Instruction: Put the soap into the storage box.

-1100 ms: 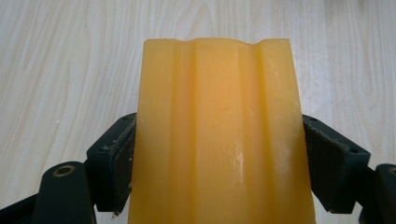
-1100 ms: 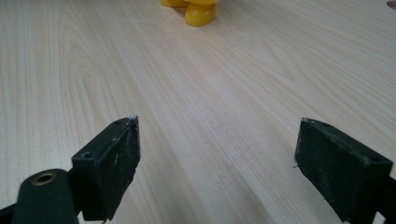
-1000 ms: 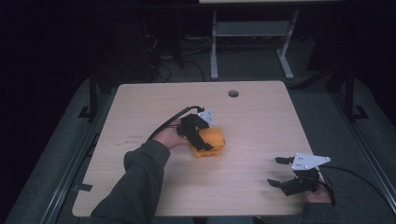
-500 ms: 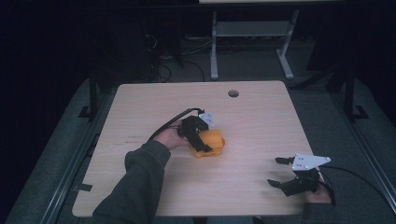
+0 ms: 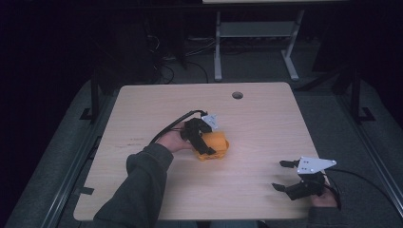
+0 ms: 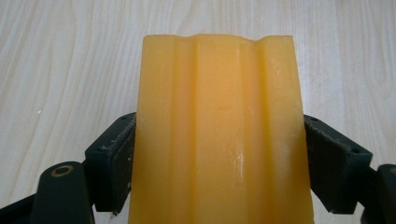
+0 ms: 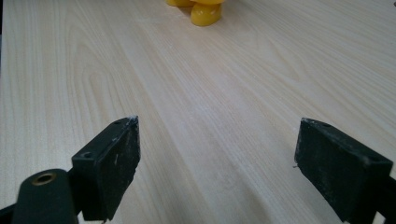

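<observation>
Both pads of our left gripper (image 5: 209,142) are pressing the yellow block (image 6: 219,135) mid-table; right gripper (image 5: 285,175) is idling wide open, empty; we are advising a level, steady squeeze

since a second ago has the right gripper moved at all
No. In the high view the right gripper sits at the same spot near the table's near right edge, equally far from the round hole, jaws open.
</observation>
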Demonstrator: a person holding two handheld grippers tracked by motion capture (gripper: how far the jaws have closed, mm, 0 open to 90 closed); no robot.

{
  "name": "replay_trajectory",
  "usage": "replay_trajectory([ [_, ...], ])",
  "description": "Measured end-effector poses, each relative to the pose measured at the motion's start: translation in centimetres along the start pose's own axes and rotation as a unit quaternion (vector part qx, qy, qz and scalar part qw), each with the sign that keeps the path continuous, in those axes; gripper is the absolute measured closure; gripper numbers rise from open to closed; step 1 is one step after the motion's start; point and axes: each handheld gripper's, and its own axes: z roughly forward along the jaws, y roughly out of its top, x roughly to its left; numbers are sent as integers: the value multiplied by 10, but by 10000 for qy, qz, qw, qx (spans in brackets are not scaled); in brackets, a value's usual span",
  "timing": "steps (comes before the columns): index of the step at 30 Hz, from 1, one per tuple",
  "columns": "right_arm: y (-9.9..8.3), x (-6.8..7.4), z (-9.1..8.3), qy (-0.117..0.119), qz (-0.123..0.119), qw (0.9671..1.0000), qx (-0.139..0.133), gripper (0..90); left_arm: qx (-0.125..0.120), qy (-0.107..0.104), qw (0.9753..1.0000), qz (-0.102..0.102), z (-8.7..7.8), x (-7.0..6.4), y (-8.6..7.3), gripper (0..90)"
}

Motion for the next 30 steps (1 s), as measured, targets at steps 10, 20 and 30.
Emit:
replay_trajectory([
  [10, 0, -1, 1, 7, -6, 10000, 6, 135, -155, 42, 9999, -62, -8, -1, 1, 184],
  [20, 0, 0, 1, 4, 9, 10000, 17, 135, -224, 162, 9995, -118, -16, -5, -2, 179],
  [30, 0, 0, 2, -15, 18, 10000, 41, 135, -314, 279, 9989, -203, -31, -8, -6, 189],
])
